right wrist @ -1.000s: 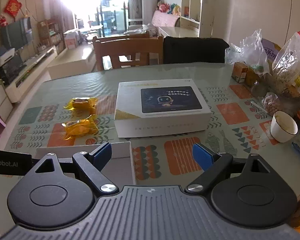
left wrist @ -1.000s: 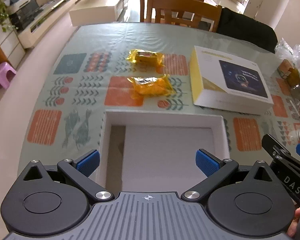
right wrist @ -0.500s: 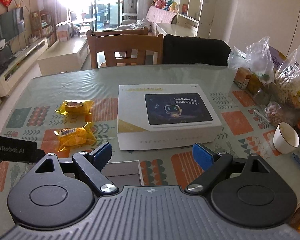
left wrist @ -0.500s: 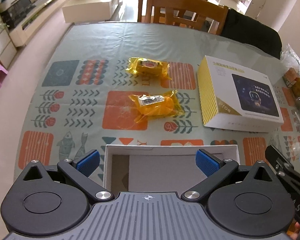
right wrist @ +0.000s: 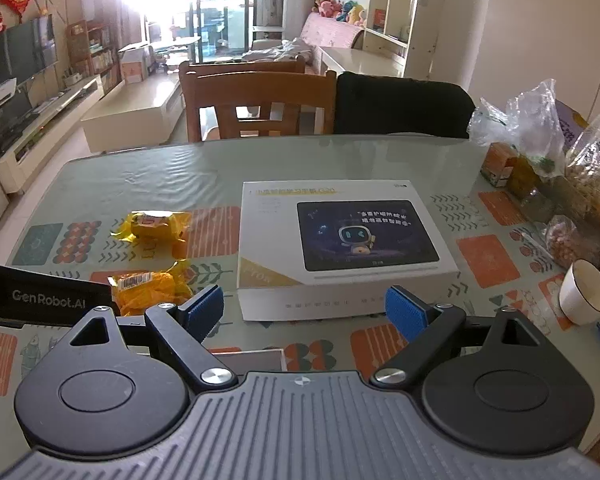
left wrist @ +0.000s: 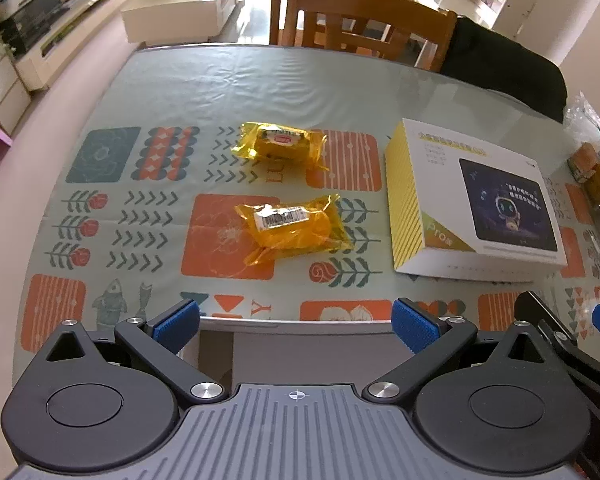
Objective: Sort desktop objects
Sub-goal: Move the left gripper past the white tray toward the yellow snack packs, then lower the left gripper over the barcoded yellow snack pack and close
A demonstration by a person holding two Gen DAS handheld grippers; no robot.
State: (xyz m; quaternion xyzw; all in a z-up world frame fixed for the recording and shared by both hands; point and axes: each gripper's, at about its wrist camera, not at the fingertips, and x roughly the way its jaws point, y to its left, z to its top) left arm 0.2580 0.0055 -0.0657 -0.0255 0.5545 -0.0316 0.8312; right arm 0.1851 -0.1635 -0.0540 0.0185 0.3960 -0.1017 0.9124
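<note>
Two yellow snack packets lie on the patterned tablecloth: the nearer packet (left wrist: 294, 228) (right wrist: 150, 286) and the farther packet (left wrist: 280, 145) (right wrist: 154, 224). A white tablet box (left wrist: 472, 200) (right wrist: 344, 244) lies flat to their right. A white open tray (left wrist: 296, 325) (right wrist: 256, 356) sits at the near table edge. My left gripper (left wrist: 296, 326) is open and empty, above the tray's far rim. My right gripper (right wrist: 304, 312) is open and empty, just in front of the tablet box.
A white cup (right wrist: 586, 298) stands at the right. Plastic bags of food (right wrist: 540, 152) crowd the table's right side. Wooden chairs (right wrist: 256, 104) and a black jacket (right wrist: 400, 106) stand beyond the far edge. The left gripper's body (right wrist: 40, 296) shows in the right wrist view.
Both grippers have risen and tipped forward: the tray has slid down under them in view, and the packets and box appear closer. Both stay open.
</note>
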